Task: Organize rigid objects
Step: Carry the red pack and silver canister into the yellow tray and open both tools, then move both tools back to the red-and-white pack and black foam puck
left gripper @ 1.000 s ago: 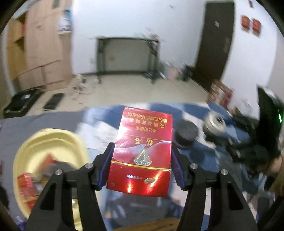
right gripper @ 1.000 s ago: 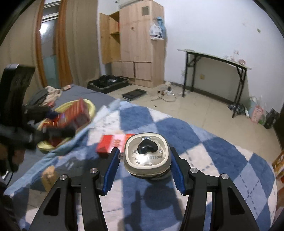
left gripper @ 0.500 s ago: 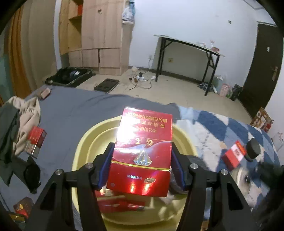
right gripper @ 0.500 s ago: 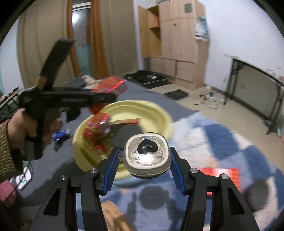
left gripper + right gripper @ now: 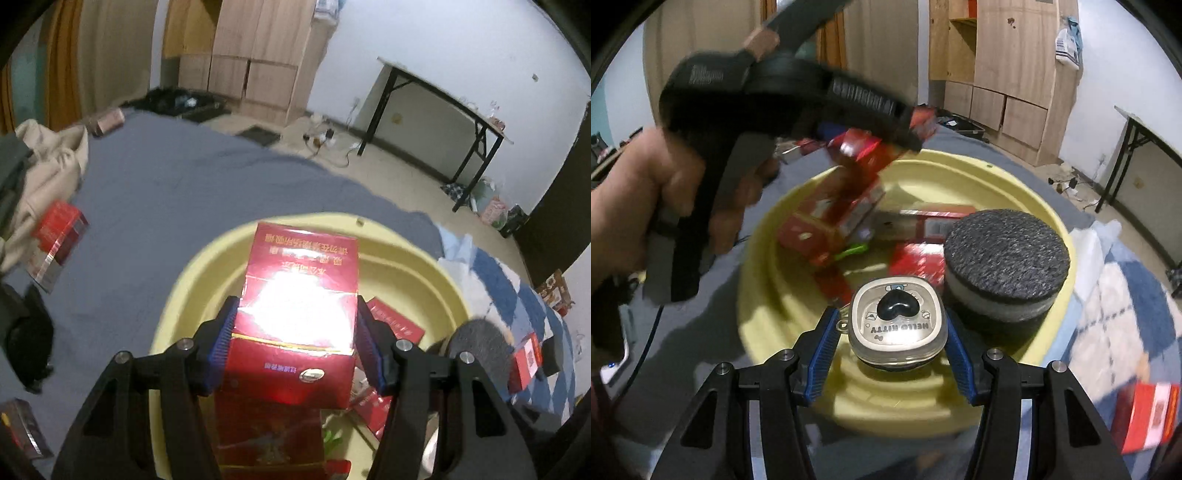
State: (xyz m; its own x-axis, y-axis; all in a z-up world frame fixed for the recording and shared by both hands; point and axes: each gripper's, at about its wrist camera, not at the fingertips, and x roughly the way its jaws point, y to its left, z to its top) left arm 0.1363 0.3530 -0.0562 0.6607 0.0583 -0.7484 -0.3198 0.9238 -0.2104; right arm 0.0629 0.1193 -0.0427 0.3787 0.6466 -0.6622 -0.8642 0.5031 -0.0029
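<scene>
A red box is held in the left gripper, its blue fingers pressed flat against the two long sides; the box's long axis runs straight away from the gripper, out along the line of the fingers. The box is poised above the yellow basin, which stands on the grey bed, and directly under its near end another red box is seen already lying in the basin. The relation that matters for the release is therefore vertical: the basin lies below and just ahead of the fingers, and the held box is tilted nose-down toward the far wall of the basin.

In the right wrist view a small rounded case with a black heart on its lid is clamped between the fingers of the right gripper, closed as far as the case allows. It hangs over the near rim of the basin, with a dark round foam-topped tin just to its right inside the basin (whether the two touch cannot be told). The left gripper, gripped by a hand, is seen across the far left of the basin, over the pile of red boxes.

Both loads are judged to be placed by a downward move; the left one looks the nearer to the pile. A further red box lies outside on the chequered blanket.
</scene>
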